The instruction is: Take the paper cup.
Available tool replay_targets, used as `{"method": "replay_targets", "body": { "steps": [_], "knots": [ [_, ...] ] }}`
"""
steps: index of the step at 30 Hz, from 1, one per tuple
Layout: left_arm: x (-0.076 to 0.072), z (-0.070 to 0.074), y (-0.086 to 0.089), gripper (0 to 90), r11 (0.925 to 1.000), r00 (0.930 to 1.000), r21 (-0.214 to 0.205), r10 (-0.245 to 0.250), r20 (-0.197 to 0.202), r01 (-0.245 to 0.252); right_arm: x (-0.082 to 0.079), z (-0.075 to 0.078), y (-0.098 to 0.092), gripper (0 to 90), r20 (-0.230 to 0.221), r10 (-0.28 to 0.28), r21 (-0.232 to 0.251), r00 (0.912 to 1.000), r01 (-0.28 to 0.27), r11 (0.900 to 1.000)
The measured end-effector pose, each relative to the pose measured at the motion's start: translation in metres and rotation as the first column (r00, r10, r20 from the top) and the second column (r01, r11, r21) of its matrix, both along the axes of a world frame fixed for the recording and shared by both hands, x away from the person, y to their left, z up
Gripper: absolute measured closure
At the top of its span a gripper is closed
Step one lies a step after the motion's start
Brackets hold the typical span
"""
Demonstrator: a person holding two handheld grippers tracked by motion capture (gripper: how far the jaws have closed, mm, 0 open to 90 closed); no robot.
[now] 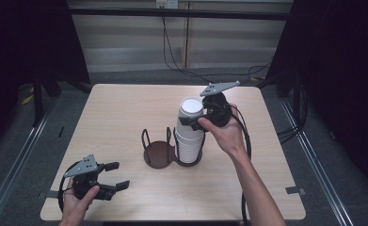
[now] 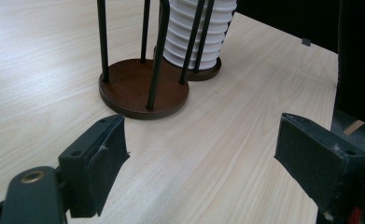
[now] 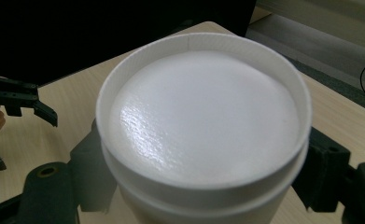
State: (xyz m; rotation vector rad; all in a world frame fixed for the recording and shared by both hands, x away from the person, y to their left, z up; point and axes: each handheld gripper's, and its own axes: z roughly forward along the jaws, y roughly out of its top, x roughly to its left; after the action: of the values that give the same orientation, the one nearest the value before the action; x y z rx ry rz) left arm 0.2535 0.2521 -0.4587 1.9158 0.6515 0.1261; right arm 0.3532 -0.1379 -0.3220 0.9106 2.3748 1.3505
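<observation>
- Nearest the high camera, our left gripper (image 1: 114, 175) rests low at the near-left corner of the table (image 1: 116, 108), jaws apart and holding nothing.
- Our right gripper (image 1: 194, 120) is clamped on the top cup (image 1: 191, 111) of the upside-down white cup stack (image 1: 189, 141), one jaw on each side of it.
- That stack sits in the right ring of the black wire cup holder (image 1: 158, 151) at mid-table; the left ring has nothing in it.
- Step in hand, as we judge it: peel the top cup off the stack. Lift straight up along the wires, keep the squeeze light so the paper wall doesn't crush, and watch that the cup below doesn't ride up with it.
- Right gripper view gives the glossy cup bottom (image 3: 203, 116) and rim up close, both jaws hugging the sides.
- Left gripper view gives the brown holder base (image 2: 143, 88), the wires and the ribbed cup rims (image 2: 196, 32) from table level.
</observation>
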Motion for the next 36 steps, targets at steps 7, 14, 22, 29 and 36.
{"method": "replay_targets", "body": {
  "steps": [7,14,22,29,36],
  "knots": [
    [0.0,0.0,0.0,16.4,1.0,1.0,0.001,0.0,-0.002,0.0,-0.001,0.003,-0.003,22.2,0.013,-0.005,0.02,0.9999,0.005,0.9998],
    [0.0,-0.001,-0.001,16.4,1.0,0.9999,0.004,0.002,-0.012,-0.002,-0.004,0.007,-0.005,22.2,0.03,-0.009,0.039,0.9995,0.008,0.9992],
    [0.0,0.0,-0.001,16.4,1.0,0.9999,0.003,-0.001,-0.013,0.001,-0.01,0.016,-0.005,22.3,0.076,-0.037,0.055,0.9964,0.033,0.9979],
    [0.0,0.0,-0.001,16.4,0.9999,0.9999,0.012,-0.006,-0.013,0.006,-0.012,0.023,-0.01,22.3,0.086,-0.043,0.108,0.9954,0.034,0.9936],
    [0.0,0.0,0.0,16.4,0.9999,0.9998,0.015,0.007,-0.019,-0.007,-0.015,0.029,-0.013,22.6,0.115,-0.053,0.161,0.992,0.034,0.9863]
  ]
}}
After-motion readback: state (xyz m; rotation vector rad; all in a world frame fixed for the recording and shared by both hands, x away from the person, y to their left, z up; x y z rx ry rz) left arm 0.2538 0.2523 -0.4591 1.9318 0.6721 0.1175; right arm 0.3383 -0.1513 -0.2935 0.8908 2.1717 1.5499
